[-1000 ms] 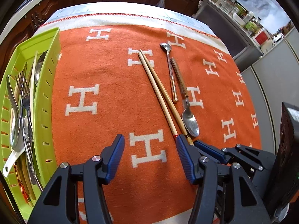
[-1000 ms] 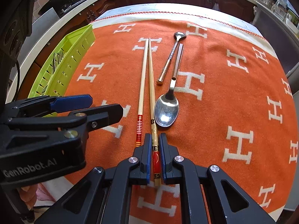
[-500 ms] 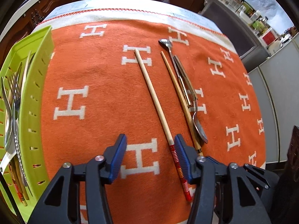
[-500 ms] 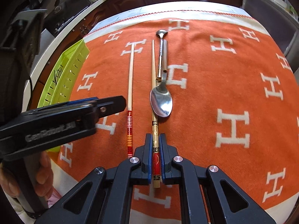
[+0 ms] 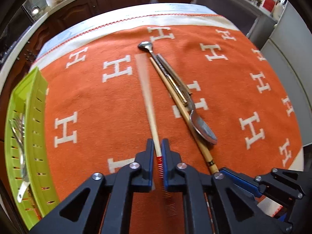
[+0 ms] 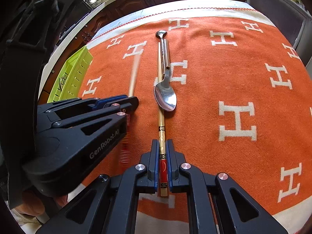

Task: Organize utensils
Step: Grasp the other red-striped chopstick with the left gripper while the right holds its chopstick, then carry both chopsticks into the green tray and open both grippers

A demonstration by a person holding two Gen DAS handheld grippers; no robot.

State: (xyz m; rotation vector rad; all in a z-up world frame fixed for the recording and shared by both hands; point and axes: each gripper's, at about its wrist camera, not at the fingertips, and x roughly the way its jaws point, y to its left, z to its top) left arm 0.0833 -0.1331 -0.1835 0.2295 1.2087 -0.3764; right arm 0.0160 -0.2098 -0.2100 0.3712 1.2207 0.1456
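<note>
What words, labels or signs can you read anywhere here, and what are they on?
"GenRobot.AI": on the side of the left gripper, seen from the right wrist.
"H": woven repeatedly in white across the orange blanket.
Small gold marks on the chopstick held in the right gripper: too small to read.

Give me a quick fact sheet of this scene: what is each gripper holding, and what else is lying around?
left gripper: jaws shut on one chopstick, which is blurred
right gripper: jaws shut on other chopstick
large spoon: on orange cloth, beside the right chopstick
small spoon: farther back
green tray: left edge, cutlery inside
</note>
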